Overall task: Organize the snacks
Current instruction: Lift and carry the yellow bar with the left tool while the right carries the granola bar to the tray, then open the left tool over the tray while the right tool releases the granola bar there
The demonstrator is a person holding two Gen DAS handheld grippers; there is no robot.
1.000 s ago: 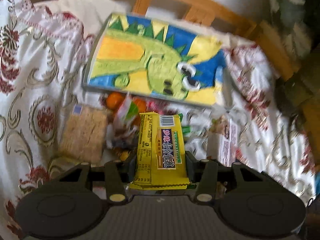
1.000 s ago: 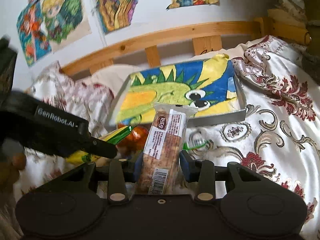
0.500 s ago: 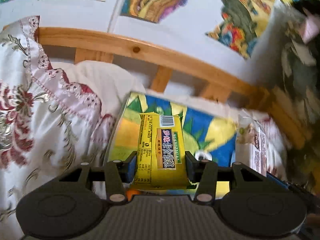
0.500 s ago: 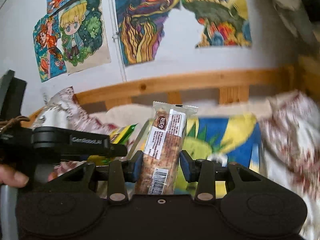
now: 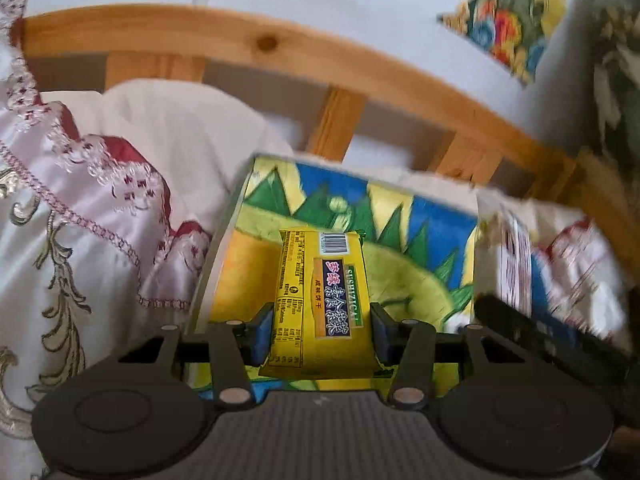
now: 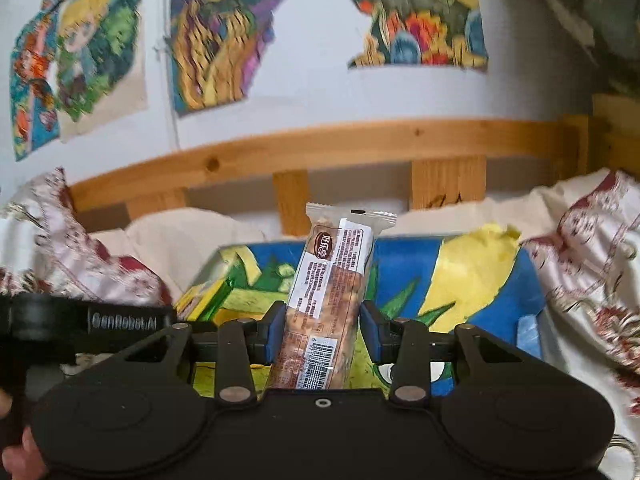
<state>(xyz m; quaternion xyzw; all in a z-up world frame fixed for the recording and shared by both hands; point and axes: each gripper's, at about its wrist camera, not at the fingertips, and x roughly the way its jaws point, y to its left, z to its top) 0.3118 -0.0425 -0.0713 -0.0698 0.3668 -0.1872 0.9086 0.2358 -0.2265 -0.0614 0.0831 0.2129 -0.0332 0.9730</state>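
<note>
bedding in white and red brocade, backed by a wooden bed rail (image 6: 360, 140) and a wall hung with bright drawings, made up the setting. the left gripper (image 5: 318, 326) was seen clamped on a yellow biscuit packet (image 5: 320, 300), taken across its lower half, barcode end pointing away. the right gripper (image 6: 318, 330) was clamped likewise on a clear-wrapped snack bar (image 6: 328, 300). both were held over the tray with the green dinosaur picture (image 6: 472, 276), the packet toward its left side. both snacks were judged light, crinkly and slippery in their film, the contents brittle; a gentle hold across the middle was judged safest, since a hard squeeze could crush them.
</note>
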